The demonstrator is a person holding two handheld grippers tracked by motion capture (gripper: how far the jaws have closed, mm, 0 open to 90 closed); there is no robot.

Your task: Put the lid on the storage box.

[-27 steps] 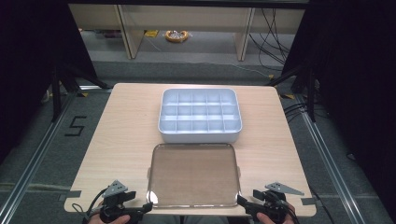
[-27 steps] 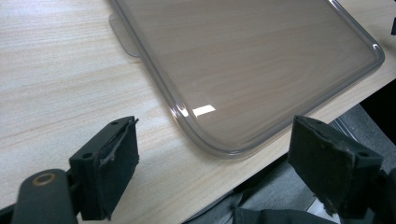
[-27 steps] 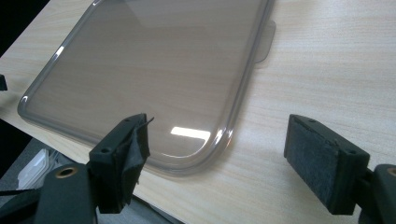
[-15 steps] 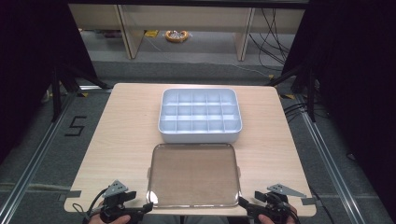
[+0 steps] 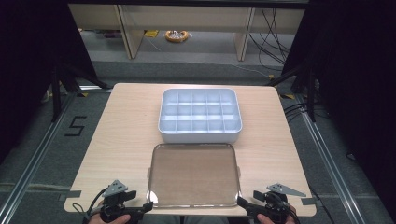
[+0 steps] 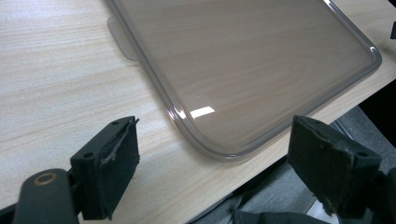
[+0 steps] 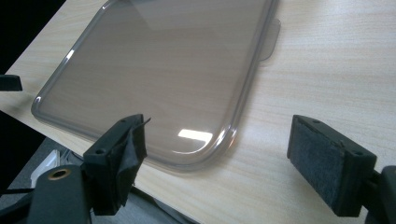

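A pale wooden table (image 5: 126,140) is seen from above, set on a grey floor (image 5: 37,154) marked with a black figure five (image 5: 76,126). At the table's middle, towards the far side, a white compartment box (image 5: 200,115) is stood, its grid of small cells left uncovered. Just in front of the box, near the front edge of the table, a clear smoky plastic lid (image 5: 194,175) is laid flat, with a small tab (image 5: 149,173) projecting from each of its long sides.

At the lid's near left corner the left gripper (image 5: 148,206) is held low over the table edge, its jaws spread wide with nothing between the pads. In the left gripper view the lid's rounded corner (image 6: 219,149) is framed between the two black jaws but is touched by neither; the foam pads (image 6: 119,158) are seen worn and frayed.

At the near right corner the right gripper (image 5: 240,201) is likewise held with its jaws parted and empty. In the right gripper view the lid's corner (image 7: 205,154) is found just ahead of the left-hand jaw, while the other pad (image 7: 322,158) is poised over bare wood, clear of the plastic.

Beyond the table, a coil of yellow cable (image 5: 176,35) is left lying on the floor.
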